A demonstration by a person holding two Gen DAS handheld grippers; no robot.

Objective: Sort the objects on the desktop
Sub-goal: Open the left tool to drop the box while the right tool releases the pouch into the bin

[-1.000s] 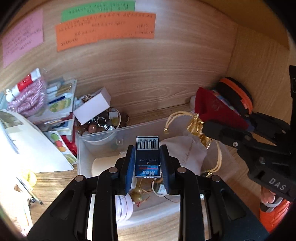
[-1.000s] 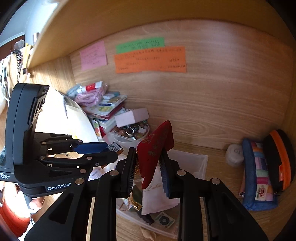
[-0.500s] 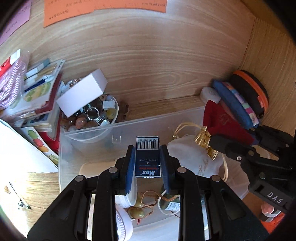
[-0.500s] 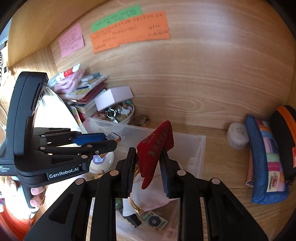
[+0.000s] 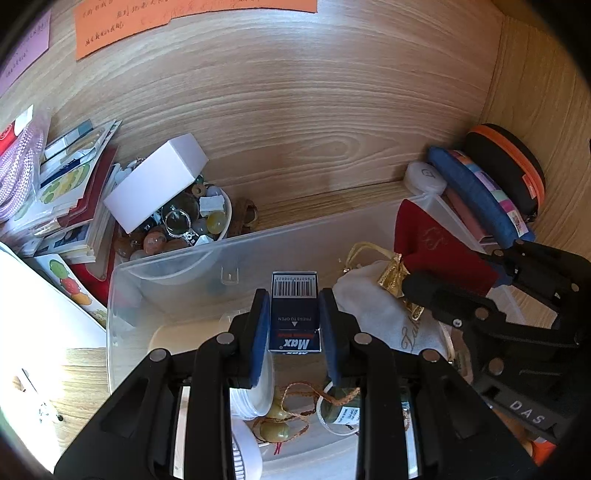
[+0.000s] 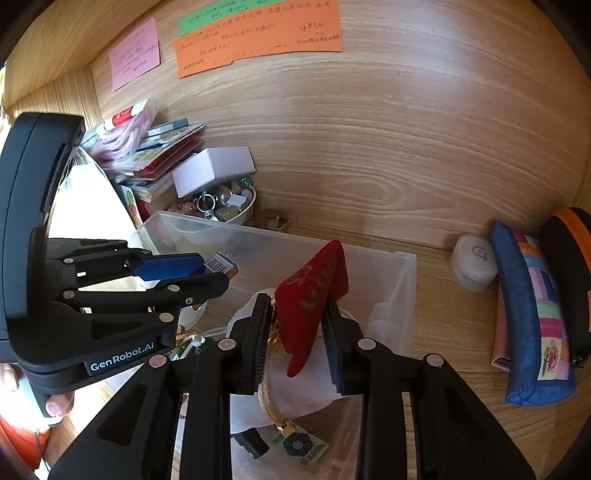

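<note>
- Wood-grain desk [image 5: 295, 206] with a wooden back wall fills both views; an orange note [image 6: 258, 37], a green note [image 6: 229, 11] and a pink note [image 6: 135, 53] are stuck on that wall.
- A clear plastic bin [image 5: 177, 266] sits on the desk, already holding a white drawstring pouch [image 5: 373, 306], a round white container [image 5: 255, 391] and some stone beads on a cord [image 5: 275, 428].
- The left gripper [image 5: 294, 325] is clamped on a small blue staple box [image 5: 294, 317], barcode end forward, held over the bin's interior.
- The right gripper [image 6: 295, 332] has a red fabric pouch [image 6: 314, 291] between its pads, over the bin's right half above the white pouch; its jaws are opening, and the pads are still against the fabric.
- Behind the bin, a white bowl of beads and rings [image 5: 184, 225] stands with a white box [image 5: 155, 181] resting on top.
- At the left, a stack of booklets [image 5: 70, 199] leans by the wall.
- At the right, a small white round case [image 6: 474, 262], a blue patchwork pencil case [image 6: 532, 317] and a black case with orange trim [image 6: 569, 258] sit outside the bin.
</note>
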